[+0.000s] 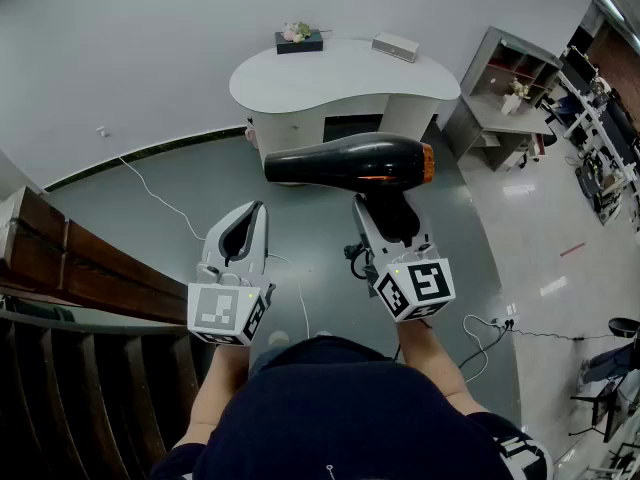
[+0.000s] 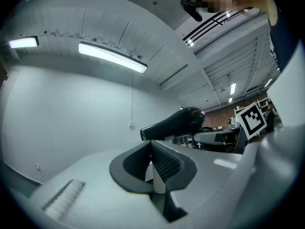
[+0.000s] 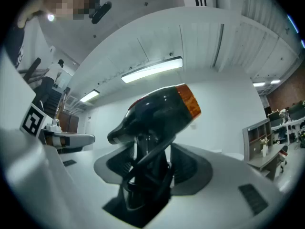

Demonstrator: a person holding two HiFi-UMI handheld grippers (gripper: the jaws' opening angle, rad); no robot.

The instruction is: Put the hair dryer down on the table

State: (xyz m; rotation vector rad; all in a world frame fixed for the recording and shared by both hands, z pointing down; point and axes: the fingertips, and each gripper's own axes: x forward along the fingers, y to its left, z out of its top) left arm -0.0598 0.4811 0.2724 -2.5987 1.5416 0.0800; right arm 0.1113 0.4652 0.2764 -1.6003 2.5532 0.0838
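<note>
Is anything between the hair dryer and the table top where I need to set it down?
Nothing visible. The right gripper holds the hair dryer in the air in front of the table, whose near part is bare; a dark box and a white box sit along its far edge.

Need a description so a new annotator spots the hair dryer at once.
Find the white kidney-shaped table at the head view's top centre. Just below it in the picture, the hair dryer is held in the air, handle clamped in the right gripper. It alone is glossy black, its barrel level with an orange ring at the rear end.
</note>
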